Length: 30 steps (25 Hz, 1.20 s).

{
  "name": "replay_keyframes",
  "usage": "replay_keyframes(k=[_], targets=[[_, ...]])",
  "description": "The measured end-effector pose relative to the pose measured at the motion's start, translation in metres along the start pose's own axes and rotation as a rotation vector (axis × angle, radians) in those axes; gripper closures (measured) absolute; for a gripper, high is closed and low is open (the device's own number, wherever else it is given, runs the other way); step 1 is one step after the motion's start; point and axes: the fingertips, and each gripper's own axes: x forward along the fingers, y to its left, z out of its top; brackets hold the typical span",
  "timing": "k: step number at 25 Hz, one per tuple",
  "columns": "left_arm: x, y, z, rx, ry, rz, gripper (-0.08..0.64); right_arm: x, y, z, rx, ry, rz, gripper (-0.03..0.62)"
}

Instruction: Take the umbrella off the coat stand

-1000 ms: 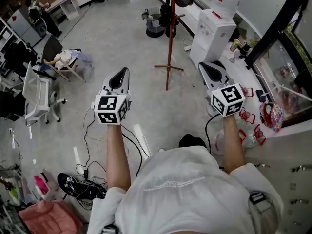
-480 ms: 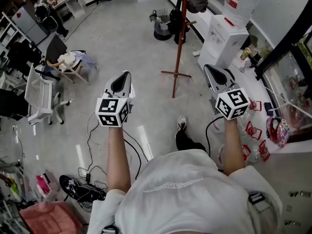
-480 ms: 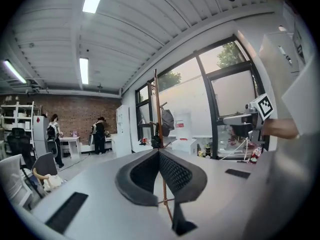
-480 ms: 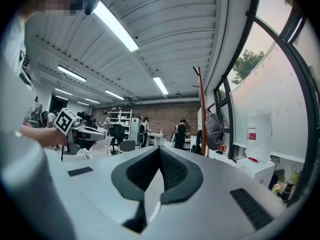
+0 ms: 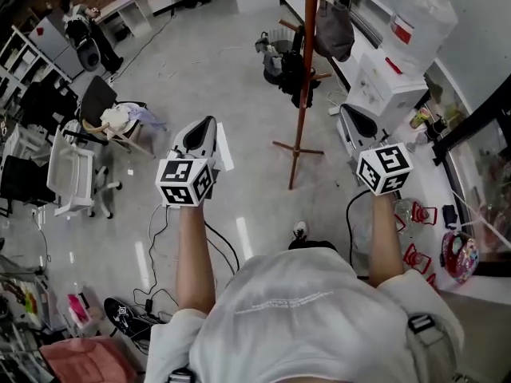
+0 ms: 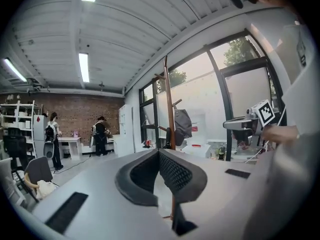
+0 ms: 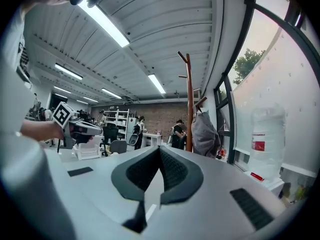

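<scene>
The coat stand (image 5: 306, 70) is a red-brown pole with pegs, on crossed feet on the floor ahead, between my two grippers. A grey bag (image 5: 334, 30) hangs on its right side. A dark, long thing, probably the umbrella (image 5: 294, 74), hangs lower on its left. My left gripper (image 5: 208, 121) is held out level, shut and empty, left of the stand. My right gripper (image 5: 344, 110) is shut and empty, right of it. The left gripper view shows the left gripper (image 6: 158, 151) short of the pole (image 6: 169, 104), the umbrella (image 6: 168, 137) and the bag (image 6: 183, 123). The right gripper (image 7: 160, 149) faces the pole (image 7: 190, 104).
A white water dispenser (image 5: 387, 78) with a big bottle (image 5: 423, 18) stands right of the stand, along a window counter (image 5: 431, 174). A dark bin (image 5: 271, 50) sits behind the stand. Chairs (image 5: 72, 174) and floor cables (image 5: 164, 238) lie left. People (image 6: 100, 134) stand at far desks.
The coat stand has come nearer and lower in the head view as the person walks toward it. Both grippers stay shut and held out in front.
</scene>
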Motion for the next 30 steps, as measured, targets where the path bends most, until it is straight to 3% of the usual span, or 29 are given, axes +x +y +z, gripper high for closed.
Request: replay_keyframes(k=[11, 18, 26, 30], targets=[[0.124, -0.008, -0.003, 0.013, 0.082, -0.059, 0.546, 0.070, -0.089, -0.023, 0.005, 0.014, 0.035, 0.571], [0.172, -0.016, -0.003, 0.036, 0.098, -0.111, 0.538, 0.095, -0.111, -0.043, 0.005, 0.072, 0.065, 0.571], [0.203, -0.021, -0.015, 0.057, 0.129, -0.244, 0.380, 0.103, -0.113, -0.055, 0.008, 0.111, 0.021, 0.571], [0.221, -0.015, -0.022, 0.069, 0.145, -0.335, 0.368, 0.109, -0.105, -0.057, 0.010, 0.124, -0.027, 0.571]])
